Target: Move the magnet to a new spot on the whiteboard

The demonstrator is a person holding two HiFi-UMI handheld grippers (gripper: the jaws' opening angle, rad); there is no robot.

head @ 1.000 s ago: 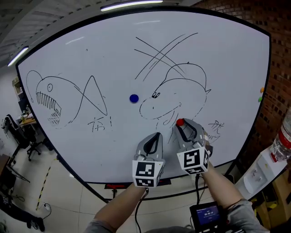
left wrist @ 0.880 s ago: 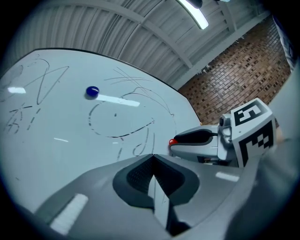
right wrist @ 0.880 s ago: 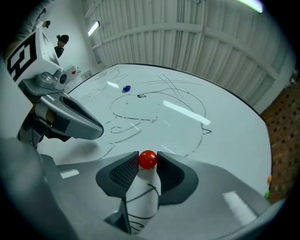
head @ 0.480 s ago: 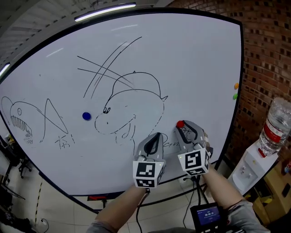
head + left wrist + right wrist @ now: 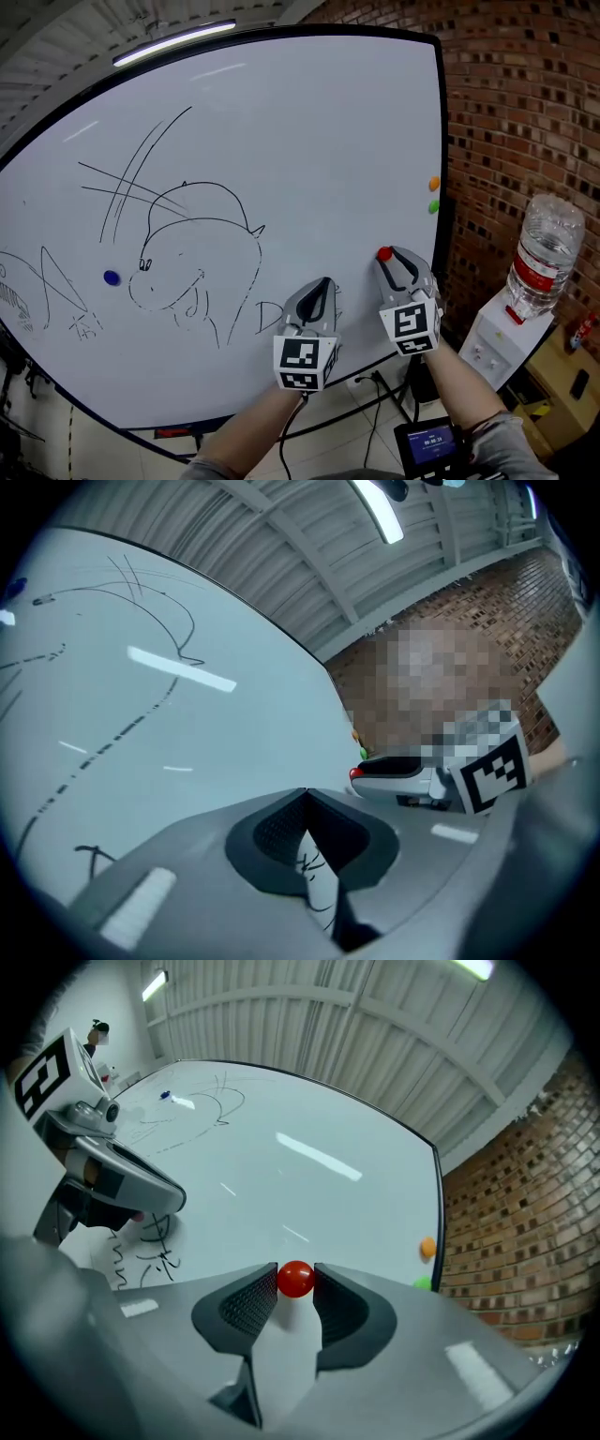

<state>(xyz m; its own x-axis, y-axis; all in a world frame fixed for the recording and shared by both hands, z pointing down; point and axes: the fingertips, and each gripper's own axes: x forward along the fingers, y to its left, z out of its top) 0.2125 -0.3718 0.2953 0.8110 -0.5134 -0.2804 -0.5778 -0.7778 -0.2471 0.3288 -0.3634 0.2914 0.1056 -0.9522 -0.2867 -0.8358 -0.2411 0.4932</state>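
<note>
Whiteboard (image 5: 309, 122): one.

Magnets: four, namely one red magnet (image 5: 384, 254), one blue magnet (image 5: 112, 277), one orange magnet (image 5: 434, 185) and one green magnet (image 5: 433, 207).

Grippers: two, the left gripper (image 5: 322, 283) and the right gripper (image 5: 390, 256).

Marker cubes: two, one to each gripper, the left marker cube (image 5: 303, 361) and the right marker cube (image 5: 411, 323).

Water bottle (image 5: 544, 253): one.

Water dispenser (image 5: 492, 342): one.

Ceiling light (image 5: 173, 42) in the head view: one.

Screen device (image 5: 433, 442): one.

Forearms: two.
</note>
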